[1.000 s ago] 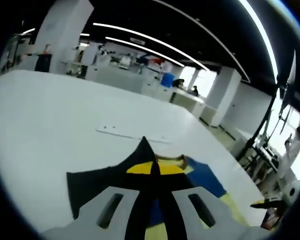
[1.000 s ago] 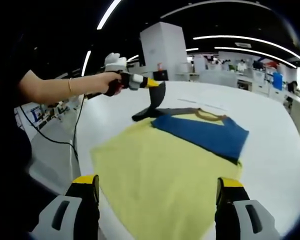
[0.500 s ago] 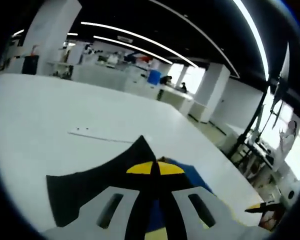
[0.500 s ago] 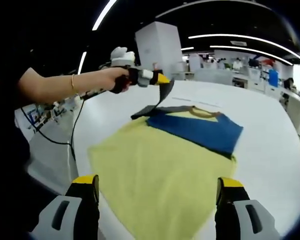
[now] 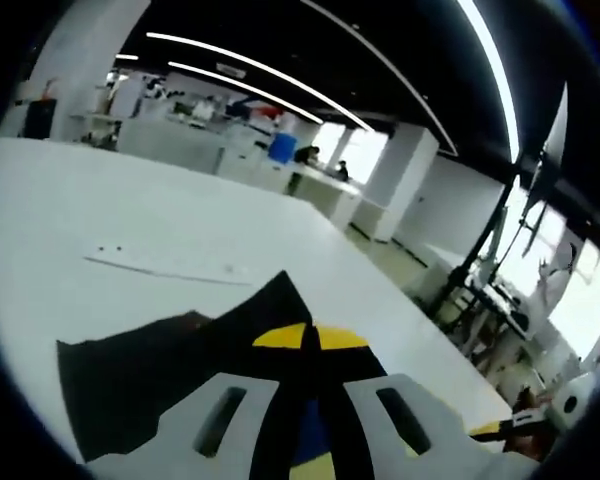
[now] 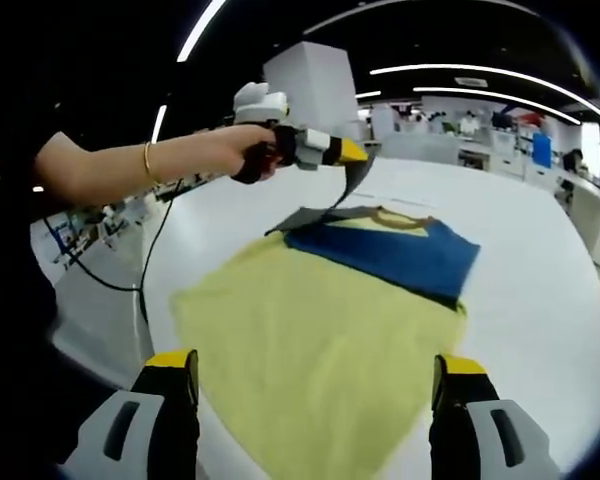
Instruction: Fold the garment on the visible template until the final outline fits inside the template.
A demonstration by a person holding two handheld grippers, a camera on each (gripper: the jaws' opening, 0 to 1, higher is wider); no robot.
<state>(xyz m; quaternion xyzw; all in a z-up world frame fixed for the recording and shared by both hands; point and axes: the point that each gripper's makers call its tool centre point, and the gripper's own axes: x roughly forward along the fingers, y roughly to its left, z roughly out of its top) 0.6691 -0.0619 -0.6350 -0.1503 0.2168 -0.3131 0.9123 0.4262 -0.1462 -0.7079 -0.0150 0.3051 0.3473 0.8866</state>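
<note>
Between the earlier frames and the present one, the left gripper (image 6: 352,152) has carried the dark sleeve (image 6: 342,190) higher and farther across the garment, so that the sleeve now hangs as a taut strip above the neckline. Its jaws are closed on the sleeve edge; in the left gripper view the dark fabric (image 5: 170,365) spreads below the pinched yellow tips of the left gripper (image 5: 310,337). The right gripper (image 6: 315,385) hovers over the near hem with jaws wide apart, holding nothing. The garment (image 6: 310,340), mostly yellow, lies flat on the white table (image 6: 540,270), with a blue panel (image 6: 385,255) already laid across its upper part, near the collar (image 6: 395,217). A pale strip (image 5: 165,268) lies on the table beyond the garment. A person's hand (image 6: 242,152) grips the left tool. No template outline can be made out. Judged from this state, one fold at the far side appears done, the sleeve fold is in progress, and the long yellow body remains to be folded.
</note>
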